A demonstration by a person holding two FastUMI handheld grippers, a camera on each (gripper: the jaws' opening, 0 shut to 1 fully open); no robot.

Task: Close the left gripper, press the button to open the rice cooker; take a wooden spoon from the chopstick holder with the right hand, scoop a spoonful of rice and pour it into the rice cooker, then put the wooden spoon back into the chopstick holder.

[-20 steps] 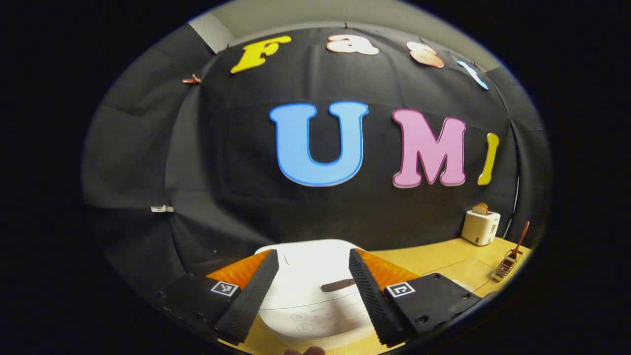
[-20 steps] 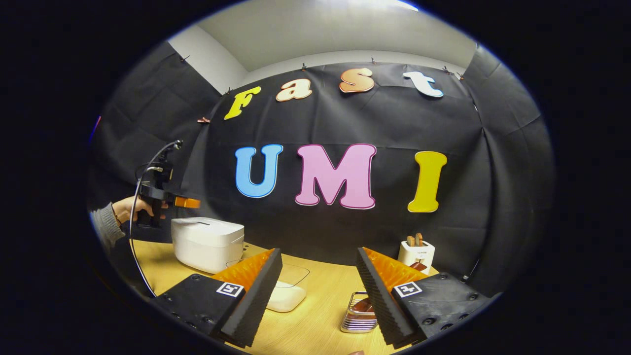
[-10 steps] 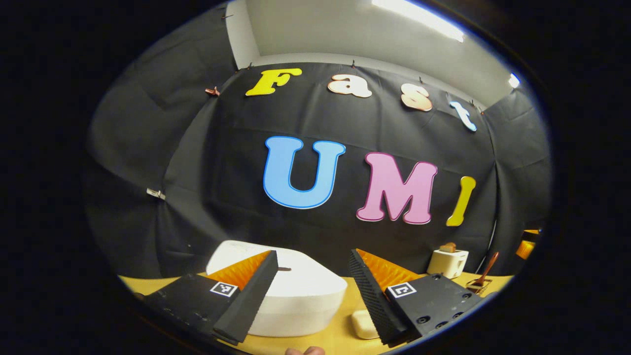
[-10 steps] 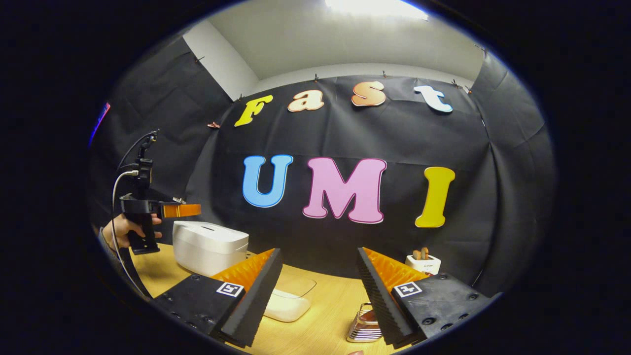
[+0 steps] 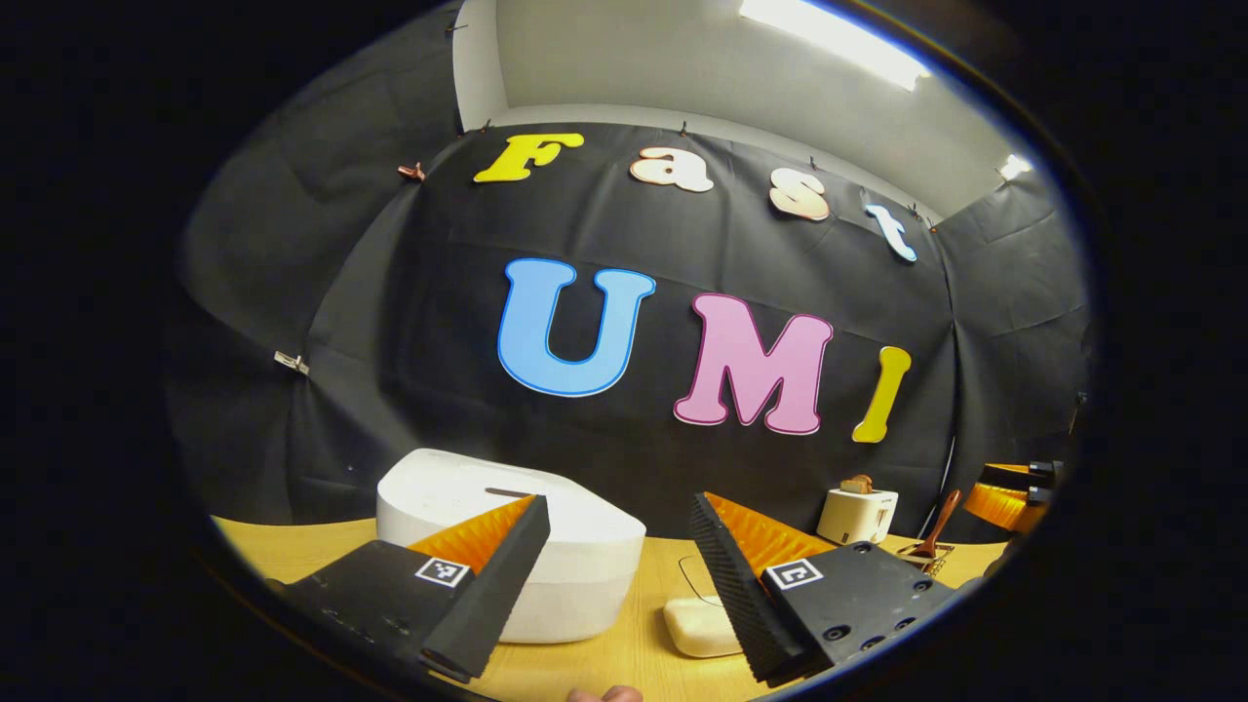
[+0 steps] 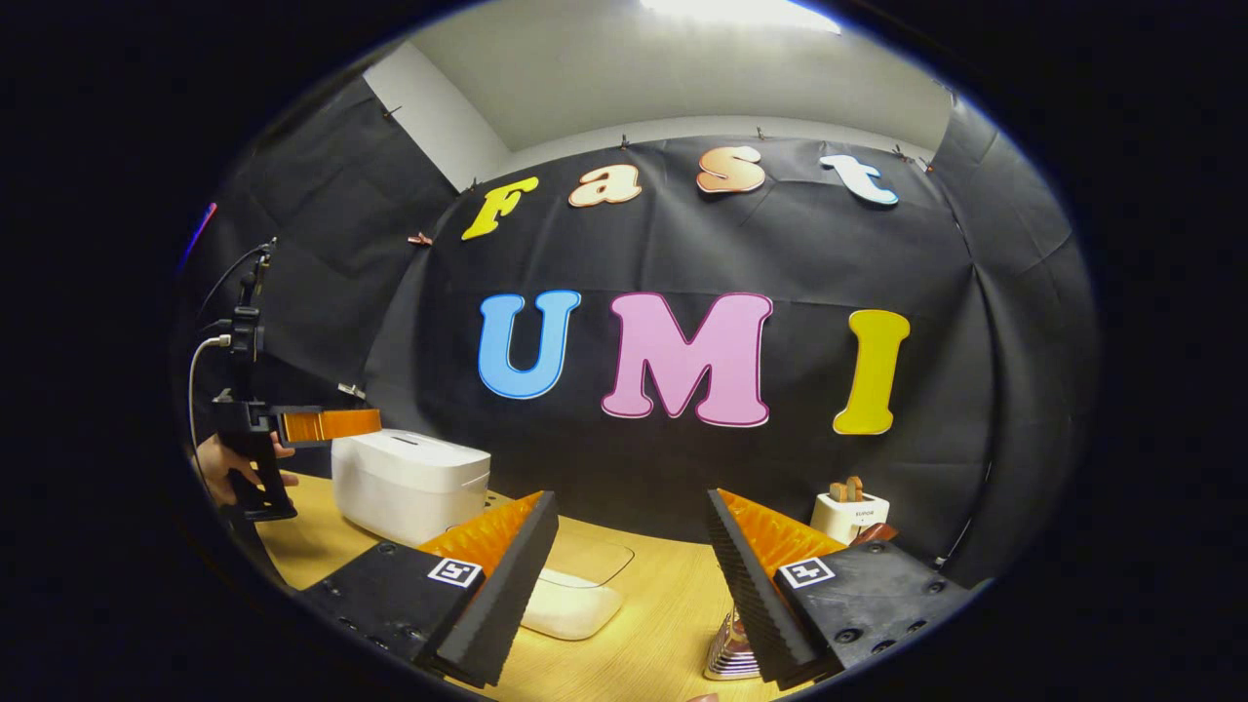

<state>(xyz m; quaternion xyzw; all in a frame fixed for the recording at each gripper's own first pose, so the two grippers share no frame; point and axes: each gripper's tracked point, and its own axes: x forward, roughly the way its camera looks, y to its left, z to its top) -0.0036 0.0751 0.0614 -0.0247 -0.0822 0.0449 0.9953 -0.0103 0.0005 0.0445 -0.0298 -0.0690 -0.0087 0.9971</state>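
- The left gripper (image 5: 619, 575) hovered with its fingers spread wide and nothing between them, short of the rice cooker (image 5: 526, 546), which sat closed toward the left end of the wooden table (image 6: 643, 604), near the back edge.
- In the right gripper view that same tool (image 6: 327, 424) showed level with the cooker's lid, just beside its left side, held by a hand (image 6: 224, 468).
- The right gripper (image 6: 634, 575) also stood released and empty, above the middle of the table.
- The step in hand looked to be the first: the fingers had to be clenched before pressing. Doing it well would mean closing fully, then bringing the joined tips down squarely on the lid's release button and pushing straight, so the tool would not skid on the smooth white shell. I could not tell exactly where the button lay.
- A clear container of rice (image 6: 575, 595) lay in front of the cooker, toward the table's middle.
- The chopstick holder (image 5: 926, 556), with the wooden spoon (image 5: 941, 517) leaning in it, stood toward the right end, near a white toaster (image 5: 858, 515) by the back edge.
- Black cloth walled the booth; a pale ceiling with a strip light showed above.
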